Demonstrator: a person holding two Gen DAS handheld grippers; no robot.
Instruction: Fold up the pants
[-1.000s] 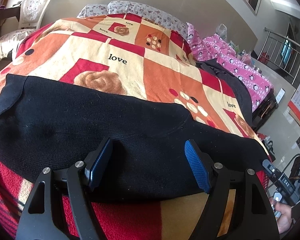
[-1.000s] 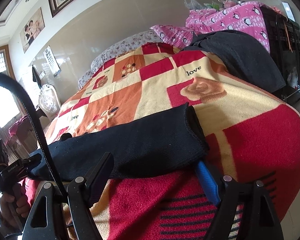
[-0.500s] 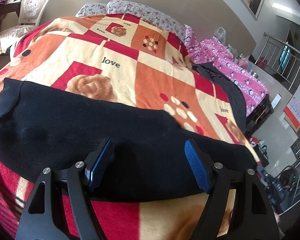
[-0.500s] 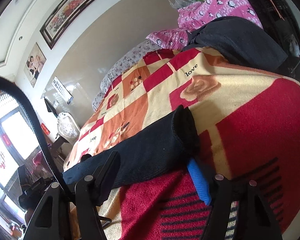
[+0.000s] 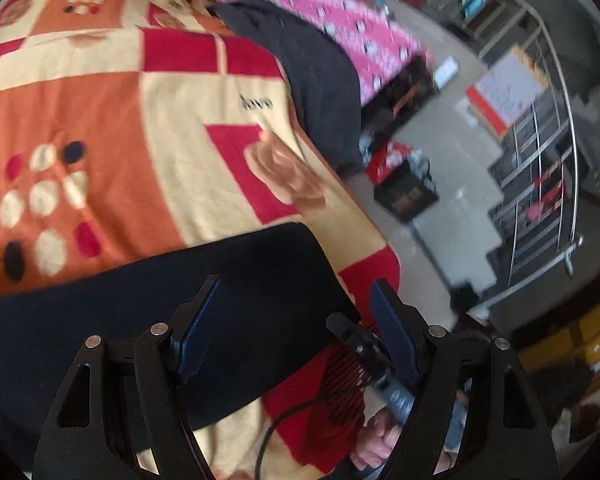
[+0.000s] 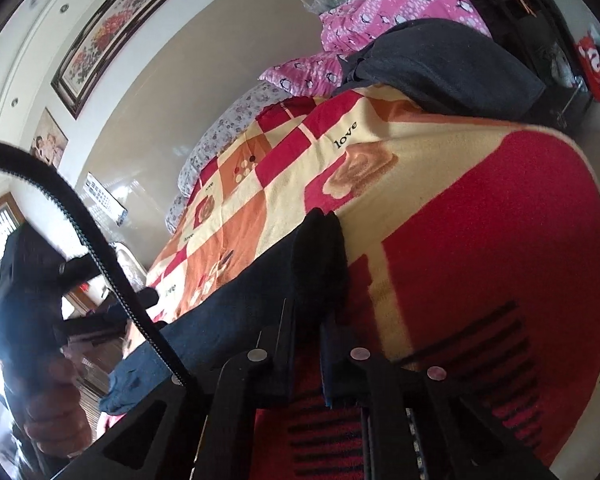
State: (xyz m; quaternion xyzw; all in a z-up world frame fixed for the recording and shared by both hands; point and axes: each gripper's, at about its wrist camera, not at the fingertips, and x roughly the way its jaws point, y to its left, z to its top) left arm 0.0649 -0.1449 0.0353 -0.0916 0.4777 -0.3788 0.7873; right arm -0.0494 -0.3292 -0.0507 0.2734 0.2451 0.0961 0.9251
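The black knit pants (image 5: pixel 148 304) lie stretched across the near edge of a bed with a red, orange and cream "love" blanket (image 5: pixel 140 120). My left gripper (image 5: pixel 296 320) is open and empty above the pants' right end. My right gripper (image 6: pixel 308 320) is shut on the leg-end corner of the pants (image 6: pixel 320 260), which stands pinched up off the blanket (image 6: pixel 480 240). The right gripper also shows in the left wrist view (image 5: pixel 364 344), held in a hand.
A dark grey garment (image 6: pixel 440 64) and pink penguin bedding (image 6: pixel 400 4) lie at the bed's far side. Floor, black crates (image 5: pixel 404 196) and a metal railing (image 5: pixel 540 152) lie to the right of the bed. A cable (image 6: pixel 92 248) crosses the right wrist view.
My right gripper closed on the pants' leg-end corner. My left gripper swung right along the pants toward that end, staying open.
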